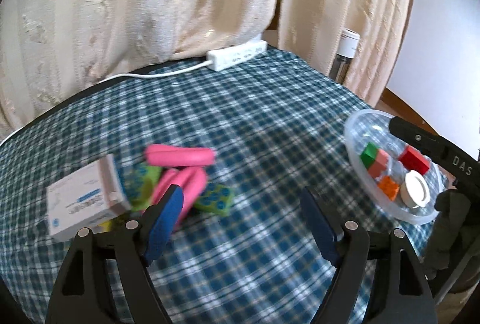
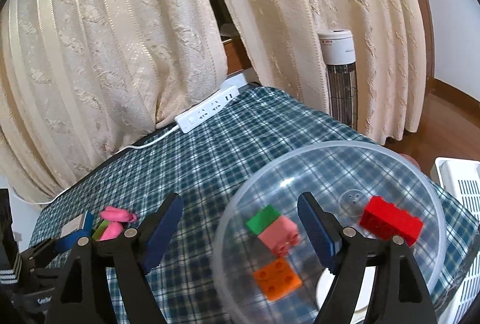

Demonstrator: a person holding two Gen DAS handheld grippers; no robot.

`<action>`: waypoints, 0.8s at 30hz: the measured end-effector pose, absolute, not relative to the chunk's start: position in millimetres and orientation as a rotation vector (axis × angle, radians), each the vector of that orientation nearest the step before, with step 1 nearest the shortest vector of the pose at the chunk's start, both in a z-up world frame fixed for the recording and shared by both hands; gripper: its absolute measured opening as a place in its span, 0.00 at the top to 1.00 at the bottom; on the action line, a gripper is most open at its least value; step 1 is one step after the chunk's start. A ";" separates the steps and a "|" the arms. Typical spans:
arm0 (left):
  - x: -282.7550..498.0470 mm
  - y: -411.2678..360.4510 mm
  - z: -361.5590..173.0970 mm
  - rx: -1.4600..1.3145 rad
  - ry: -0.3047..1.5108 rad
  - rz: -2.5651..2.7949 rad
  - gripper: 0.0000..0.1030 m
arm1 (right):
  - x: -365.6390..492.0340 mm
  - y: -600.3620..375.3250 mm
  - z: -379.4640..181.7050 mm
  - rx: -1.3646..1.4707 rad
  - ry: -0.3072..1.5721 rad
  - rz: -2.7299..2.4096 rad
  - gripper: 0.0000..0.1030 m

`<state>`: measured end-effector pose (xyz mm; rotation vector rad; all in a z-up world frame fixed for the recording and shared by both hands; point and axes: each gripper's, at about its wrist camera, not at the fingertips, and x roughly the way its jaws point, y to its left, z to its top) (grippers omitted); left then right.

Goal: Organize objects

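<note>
The left tongs (image 1: 243, 201) stand apart with nothing between the blue pads, above the plaid cloth (image 1: 240, 120) of the desk. At their 10 o'clock lies a heap: two pink foam rollers (image 1: 180, 156), green blocks with blue dots (image 1: 214, 199) and a white carton (image 1: 84, 198) leaning on top, its print blurred. At 2 o'clock sits the clear plastic bowl (image 1: 351, 141), and this view alone shows the white round lid (image 1: 415, 189) inside it whole, just beside the orange brick (image 1: 390, 187).

The right tongs (image 2: 240, 204) are also parted and empty, the right pad reaching over the bowl's rim (image 2: 330, 145). Only this view looks straight down into the bowl: a green brick (image 2: 264, 217) touching a pink brick (image 2: 280, 235), the orange brick (image 2: 277, 277) at 6 o'clock from them, a red brick (image 2: 390, 220) apart at 3 o'clock. It alone shows a white slatted basket (image 2: 462, 189) at the bowl's 3 o'clock and a tower fan (image 2: 340, 78) behind the desk nearly whole. Both views show the white power strip (image 2: 207, 109) at 12 o'clock against cream curtains (image 2: 105, 54).
</note>
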<state>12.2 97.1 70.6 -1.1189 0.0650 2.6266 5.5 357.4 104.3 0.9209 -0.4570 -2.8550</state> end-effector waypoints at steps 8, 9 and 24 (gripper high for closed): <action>9.2 48.7 76.0 -1.118 0.048 2.722 0.21 | 6.6 328.2 106.6 0.920 -0.396 -2.814 0.20; 8.9 42.5 76.6 -1.119 0.047 2.732 0.21 | 6.5 323.9 106.4 0.923 -0.387 -2.806 0.20; -11.7 -32.9 70.1 -1.162 0.026 2.770 0.21 | 7.3 259.4 99.7 0.961 -0.268 -2.700 0.20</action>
